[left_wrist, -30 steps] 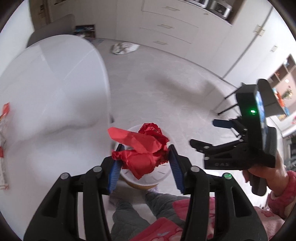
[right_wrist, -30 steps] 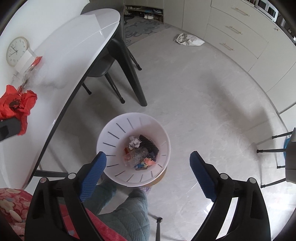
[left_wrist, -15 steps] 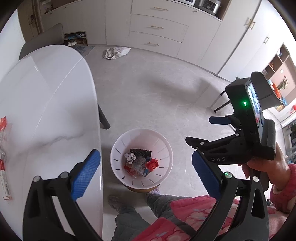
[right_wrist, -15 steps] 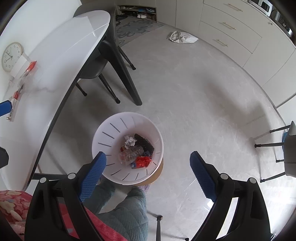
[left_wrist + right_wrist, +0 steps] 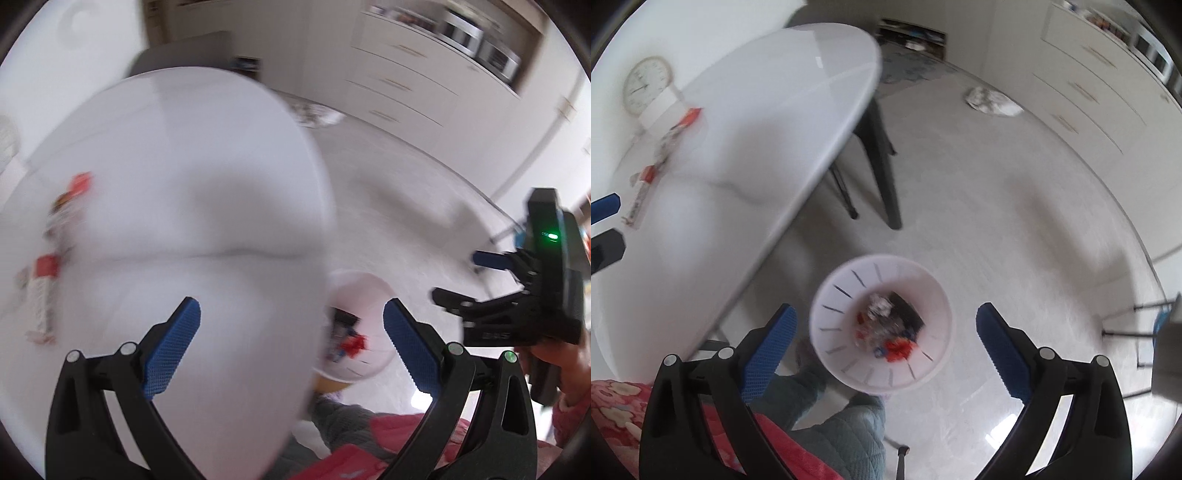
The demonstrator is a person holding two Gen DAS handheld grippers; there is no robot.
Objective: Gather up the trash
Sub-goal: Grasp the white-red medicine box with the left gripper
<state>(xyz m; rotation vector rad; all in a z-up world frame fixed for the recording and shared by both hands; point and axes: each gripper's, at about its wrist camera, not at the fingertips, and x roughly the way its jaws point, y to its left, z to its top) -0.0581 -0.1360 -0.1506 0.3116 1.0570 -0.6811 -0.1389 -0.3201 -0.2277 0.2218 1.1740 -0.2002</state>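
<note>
Bin (image 5: pixel 881 325) fully visible in right view, table-hidden (image 5: pixel 207 221) in left

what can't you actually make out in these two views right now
- Wrappers on the table, left wrist view: motion blur, print unreadable.
- Bin, left wrist view: table edge hides its left part.
- Trash in the bin, right wrist view: blurred, items indistinct.
- Clock, right wrist view: too blurred to read.

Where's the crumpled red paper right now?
In the right wrist view, the red paper lies inside the white bin on the floor, beside the table, among other trash.
</note>
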